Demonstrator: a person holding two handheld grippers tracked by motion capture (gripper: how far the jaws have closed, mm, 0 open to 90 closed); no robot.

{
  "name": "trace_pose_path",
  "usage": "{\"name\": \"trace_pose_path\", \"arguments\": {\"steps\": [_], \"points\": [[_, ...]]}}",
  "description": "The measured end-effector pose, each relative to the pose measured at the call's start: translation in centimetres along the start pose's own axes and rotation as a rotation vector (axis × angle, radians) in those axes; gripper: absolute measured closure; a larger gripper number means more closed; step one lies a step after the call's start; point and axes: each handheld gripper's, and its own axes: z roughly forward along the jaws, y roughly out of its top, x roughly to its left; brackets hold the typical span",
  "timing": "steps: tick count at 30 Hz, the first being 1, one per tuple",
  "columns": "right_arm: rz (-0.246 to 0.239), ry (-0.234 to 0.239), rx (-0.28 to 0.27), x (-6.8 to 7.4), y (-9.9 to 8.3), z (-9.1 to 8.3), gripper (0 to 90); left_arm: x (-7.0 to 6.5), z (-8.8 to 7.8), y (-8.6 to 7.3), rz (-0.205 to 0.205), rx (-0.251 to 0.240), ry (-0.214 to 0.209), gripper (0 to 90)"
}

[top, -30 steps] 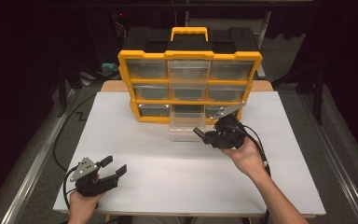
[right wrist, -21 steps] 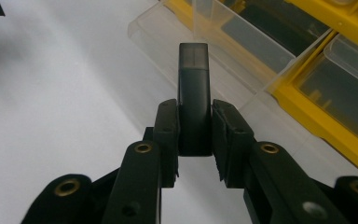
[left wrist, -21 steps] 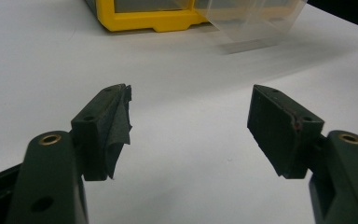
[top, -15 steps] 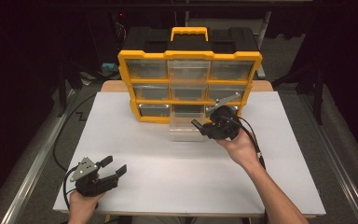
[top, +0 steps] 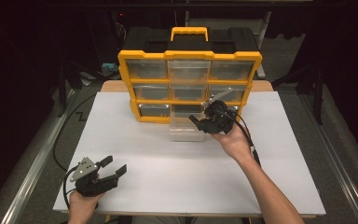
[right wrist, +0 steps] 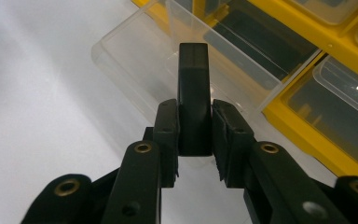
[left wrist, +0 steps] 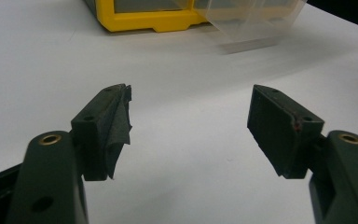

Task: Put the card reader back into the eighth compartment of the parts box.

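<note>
While clamping the black block [right wrist: 194,100], the right claw [top: 196,120] neared the drawer [top: 186,132].

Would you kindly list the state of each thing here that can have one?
Organizer: upright at the table's far edge.
Clear drawer: pulled out of the bottom row, open.
Black block: clamped, poised above the clear drawer.
Right gripper: shut on the black block.
Left gripper: open, nothing between its fingers.

tool [left wrist: 190,119] jaws apart over white table [left wrist: 51,70]; yellow organizer [left wrist: 144,18] beyond
</note>
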Motion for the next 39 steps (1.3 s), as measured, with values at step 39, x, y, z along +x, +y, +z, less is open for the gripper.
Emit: {"name": "trace_pose_path", "arguments": {"steps": [39], "points": [[0.007, -0.033, -0.035, -0.2, -0.7, -0.2, 50.5, 0.0, 0.0, 0.0, -0.004, -0.001, 0.0, 30.7]]}}
